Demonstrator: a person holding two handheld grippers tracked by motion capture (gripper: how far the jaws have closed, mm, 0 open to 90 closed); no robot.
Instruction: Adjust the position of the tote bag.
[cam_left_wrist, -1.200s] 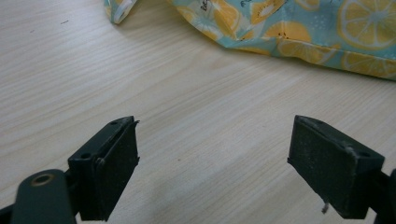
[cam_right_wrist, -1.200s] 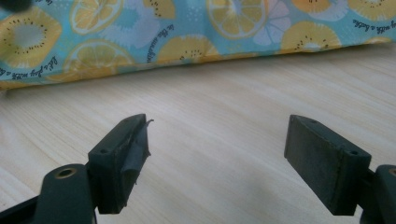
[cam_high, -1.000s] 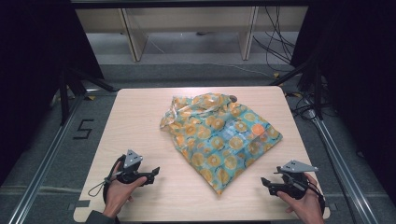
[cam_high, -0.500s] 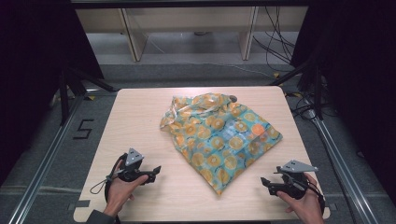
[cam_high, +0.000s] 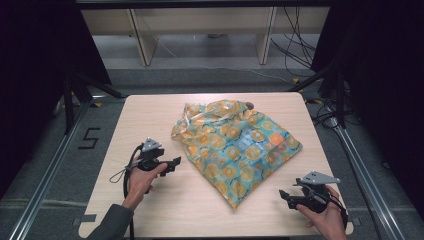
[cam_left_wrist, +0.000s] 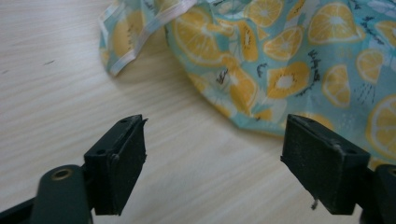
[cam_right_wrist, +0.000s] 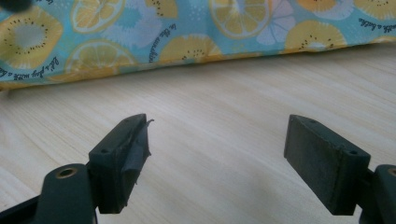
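- Lying on the pale wooden counter (cam_high: 150, 215): one fabric bag (cam_high: 237, 147), teal with an orange and kiwi slice print, flat and slack, at about the middle of the top.
- Long axis of the bag: diagonal in the high view, from the bunched mouth with its pale drawstring band (cam_high: 192, 117) at the far left down to a pointed corner at the near right.
- Left tongs (cam_high: 175, 162): held in the left hand (cam_high: 142, 180) close beside the bag's near-left edge, pointing toward it. Jaws released with nothing between them; they have just been closing a little. In the left gripper view the printed cloth (cam_left_wrist: 289, 60) lies ahead and to the right of the jaws, not touching them.
- Right tongs (cam_high: 285, 196): held in the right hand (cam_high: 325, 215) near the counter's near-right corner, apart from the bag. Jaws released and empty; the right gripper view shows the bag's edge (cam_right_wrist: 187, 51) running across, beyond bare wood.
- Deciding relation: the bag lies to the right of the left tongs and ahead-left of the right tongs; the left hand is the nearer, so by judgement it takes the cloth edge first.
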